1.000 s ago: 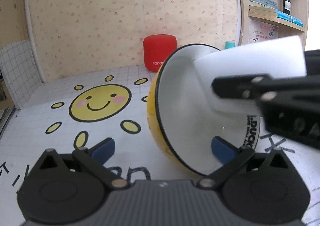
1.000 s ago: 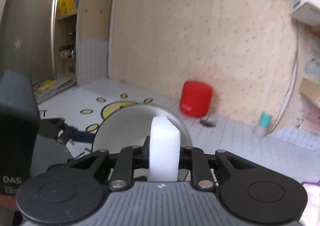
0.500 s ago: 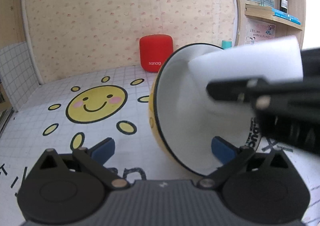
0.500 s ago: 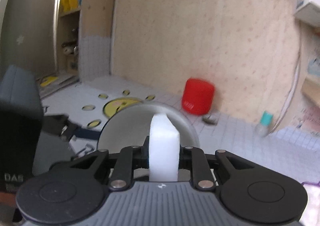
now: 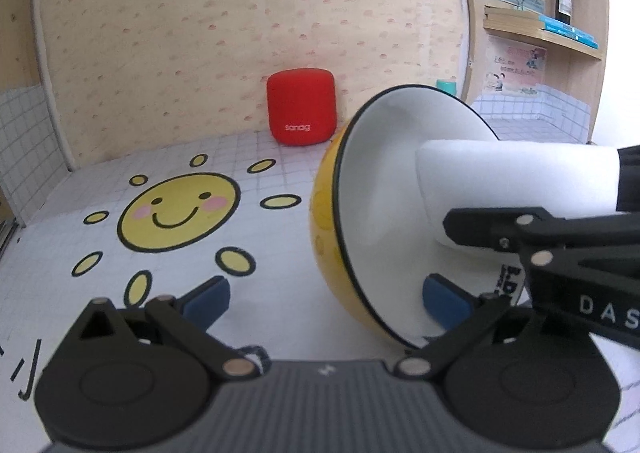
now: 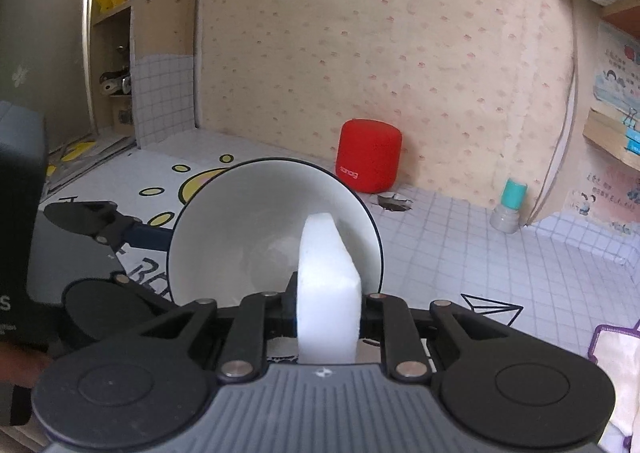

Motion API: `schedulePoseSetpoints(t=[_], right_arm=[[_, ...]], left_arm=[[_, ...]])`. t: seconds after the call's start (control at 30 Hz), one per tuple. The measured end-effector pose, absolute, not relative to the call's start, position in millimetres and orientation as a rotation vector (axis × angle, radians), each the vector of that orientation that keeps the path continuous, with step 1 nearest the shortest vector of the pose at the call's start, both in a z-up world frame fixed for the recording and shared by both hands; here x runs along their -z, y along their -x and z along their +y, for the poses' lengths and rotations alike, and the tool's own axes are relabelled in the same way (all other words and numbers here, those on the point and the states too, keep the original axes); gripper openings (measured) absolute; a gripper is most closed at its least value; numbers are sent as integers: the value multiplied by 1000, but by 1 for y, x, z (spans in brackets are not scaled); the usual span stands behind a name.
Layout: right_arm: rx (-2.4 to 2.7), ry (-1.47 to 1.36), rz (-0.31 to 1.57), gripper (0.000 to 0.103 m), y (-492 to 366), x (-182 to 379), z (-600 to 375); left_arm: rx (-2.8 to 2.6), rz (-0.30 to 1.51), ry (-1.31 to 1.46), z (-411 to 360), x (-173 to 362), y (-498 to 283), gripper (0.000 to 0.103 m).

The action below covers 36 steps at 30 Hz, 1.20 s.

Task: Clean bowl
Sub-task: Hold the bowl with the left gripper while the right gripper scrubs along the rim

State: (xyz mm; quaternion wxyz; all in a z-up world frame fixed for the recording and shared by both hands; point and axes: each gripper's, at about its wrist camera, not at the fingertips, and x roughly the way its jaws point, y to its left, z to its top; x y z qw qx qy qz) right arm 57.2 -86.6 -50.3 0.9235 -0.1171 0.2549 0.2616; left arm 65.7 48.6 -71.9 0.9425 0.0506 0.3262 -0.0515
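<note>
The gridded surface (image 5: 280, 317) carries a smiling sun print (image 5: 178, 211). On it the yellow bowl (image 5: 332, 253) with a white inside is tipped on its side, its mouth facing the right hand-held gripper (image 6: 328, 301), whose jaws are clamped narrow on a white sponge block (image 6: 326, 285) reaching into the bowl. The left hand-held gripper (image 5: 326, 299) stands wide, its blue pads straddling the bowl's lower rim; contact is unclear. A red speaker (image 5: 301, 111) stands by the wall behind.

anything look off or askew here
The bowl is tipped on its side, opening facing the white sponge, likely for cleaning. A small dark patch marks the tiled mat beside the red speaker; whether damage or debris is unclear.
</note>
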Motion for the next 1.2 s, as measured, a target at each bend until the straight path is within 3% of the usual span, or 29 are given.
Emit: schedulePoseSetpoints(t=[0.37, 0.67, 0.97, 1.2], right_arm=[[-552, 260, 438, 17, -51, 33, -76], [-529, 266, 525, 17, -60, 49, -82], [-527, 267, 451, 17, -55, 32, -81], [-508, 273, 496, 17, -58, 42, -90]], left_arm=[[105, 668, -94, 47, 71, -66, 103], [110, 664, -104, 45, 72, -65, 103], [113, 668, -95, 44, 72, -66, 103], [111, 668, -91, 44, 71, -66, 103]])
